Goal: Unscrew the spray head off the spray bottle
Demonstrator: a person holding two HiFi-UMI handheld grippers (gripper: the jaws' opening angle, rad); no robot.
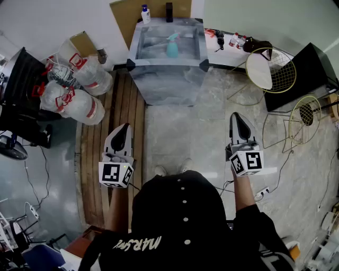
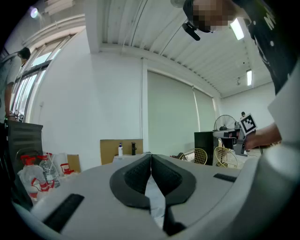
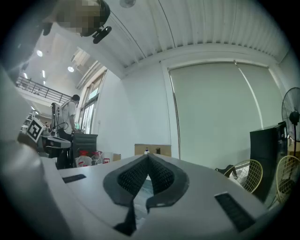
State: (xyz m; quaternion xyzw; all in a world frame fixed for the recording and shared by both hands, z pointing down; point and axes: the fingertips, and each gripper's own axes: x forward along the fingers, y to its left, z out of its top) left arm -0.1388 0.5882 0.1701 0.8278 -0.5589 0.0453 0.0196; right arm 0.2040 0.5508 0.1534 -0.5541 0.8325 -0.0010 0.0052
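Note:
A teal spray bottle (image 1: 173, 45) stands upright on a grey marbled table (image 1: 159, 79) far ahead of me in the head view. Both grippers hang close to my body, well short of the table. My left gripper (image 1: 125, 127) points forward over the wooden floor strip, its jaws shut with nothing between them. At the same height, my right gripper (image 1: 237, 114) is also shut and empty. In the left gripper view the left gripper's (image 2: 150, 157) pads meet. The right gripper view shows the right gripper's (image 3: 147, 157) pads touching. Neither gripper view shows the spray bottle.
A white bottle (image 1: 145, 14) and a dark object (image 1: 169, 11) stand at the table's back edge, before a cardboard sheet (image 1: 127, 16). Large water jugs (image 1: 79, 90) lie at left. Wire chairs (image 1: 275, 69) and a black cabinet (image 1: 312, 69) stand at right. A power strip (image 1: 263, 191) lies on the floor.

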